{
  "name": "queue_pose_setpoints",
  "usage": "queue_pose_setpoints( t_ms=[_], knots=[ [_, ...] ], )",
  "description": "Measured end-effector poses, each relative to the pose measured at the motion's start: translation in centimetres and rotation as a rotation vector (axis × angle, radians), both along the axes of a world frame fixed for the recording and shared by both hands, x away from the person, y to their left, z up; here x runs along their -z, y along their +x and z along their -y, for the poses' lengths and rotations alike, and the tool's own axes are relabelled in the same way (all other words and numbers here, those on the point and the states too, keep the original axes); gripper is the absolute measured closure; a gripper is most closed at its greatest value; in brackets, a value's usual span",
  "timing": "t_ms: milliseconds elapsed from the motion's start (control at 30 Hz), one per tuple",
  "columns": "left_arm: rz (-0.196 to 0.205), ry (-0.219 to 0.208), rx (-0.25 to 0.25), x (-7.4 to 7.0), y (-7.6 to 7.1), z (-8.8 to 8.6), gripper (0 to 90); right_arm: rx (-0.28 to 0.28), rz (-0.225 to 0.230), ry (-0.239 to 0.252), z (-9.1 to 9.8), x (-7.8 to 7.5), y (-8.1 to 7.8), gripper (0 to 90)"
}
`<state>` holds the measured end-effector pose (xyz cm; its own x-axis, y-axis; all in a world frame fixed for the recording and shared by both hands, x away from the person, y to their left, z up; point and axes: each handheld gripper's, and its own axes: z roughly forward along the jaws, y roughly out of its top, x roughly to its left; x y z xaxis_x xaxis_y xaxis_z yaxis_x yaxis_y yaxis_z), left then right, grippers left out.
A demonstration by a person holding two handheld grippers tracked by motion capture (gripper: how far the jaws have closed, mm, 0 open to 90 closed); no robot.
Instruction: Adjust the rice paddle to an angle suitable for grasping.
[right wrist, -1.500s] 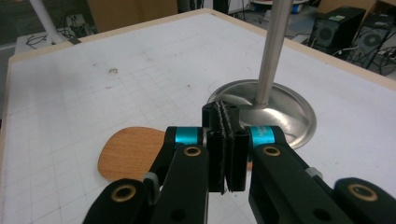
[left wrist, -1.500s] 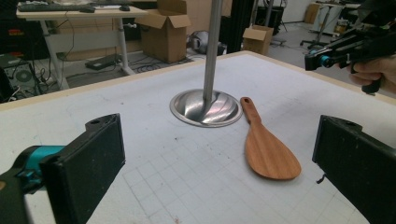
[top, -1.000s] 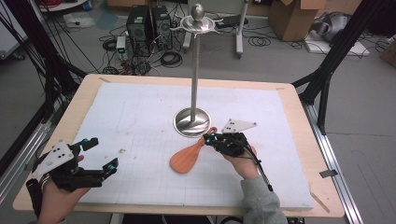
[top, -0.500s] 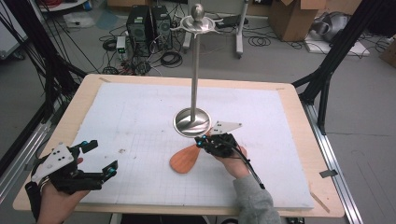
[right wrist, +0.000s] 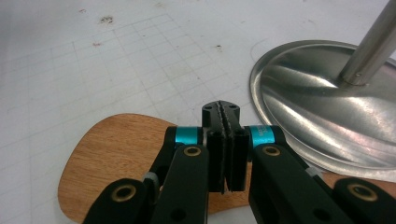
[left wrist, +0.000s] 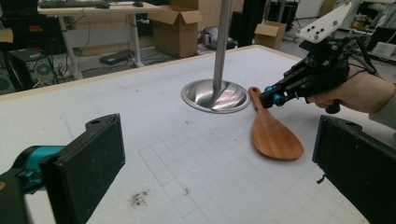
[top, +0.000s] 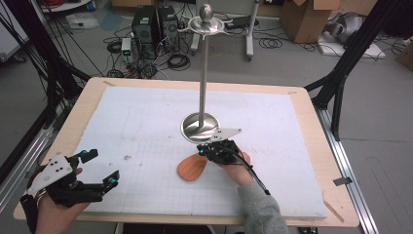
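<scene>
At the near left corner of the table [top: 311, 105], the left gripper [top: 100, 168] rests in the person's left hand [top: 51, 214], held roughly level with its jaws spread wide and nothing between them. The wooden spatula [top: 192, 168] lies flat on the white mat [top: 136, 126] — its handle runs toward the base of the metal stand [top: 200, 127]. The right gripper [top: 207, 150] points down over the handle, jaws pressed together and empty — the right hand [top: 238, 168] angles in behind it.
</scene>
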<state>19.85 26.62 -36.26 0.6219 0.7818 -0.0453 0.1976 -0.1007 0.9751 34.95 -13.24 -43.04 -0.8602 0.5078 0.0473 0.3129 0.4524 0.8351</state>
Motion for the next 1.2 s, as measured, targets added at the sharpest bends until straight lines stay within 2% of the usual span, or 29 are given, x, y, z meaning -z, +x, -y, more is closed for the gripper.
queue_pose_setpoints(
  t_ms=[67,233,1067,1200],
  knots=[
    [-0.001,-0.002,-0.003,0.0,-0.1,0.0,2.7,0.001,0.0,-0.002,-0.1,0.1,0.1,89.3],
    [-0.005,0.004,-0.012,0.1,-0.4,-0.3,2.7,0.002,-0.034,-0.006,-0.9,0.4,0.4,89.3],
    [-0.021,0.015,-0.064,0.5,-2.3,-1.9,2.7,-0.028,-0.097,-0.039,-4.0,1.6,1.5,89.3],
    [-0.022,0.014,-0.07,0.5,-2.4,-2.1,2.7,-0.031,-0.109,-0.058,-4.3,1.8,1.6,89.3]
  ],
)
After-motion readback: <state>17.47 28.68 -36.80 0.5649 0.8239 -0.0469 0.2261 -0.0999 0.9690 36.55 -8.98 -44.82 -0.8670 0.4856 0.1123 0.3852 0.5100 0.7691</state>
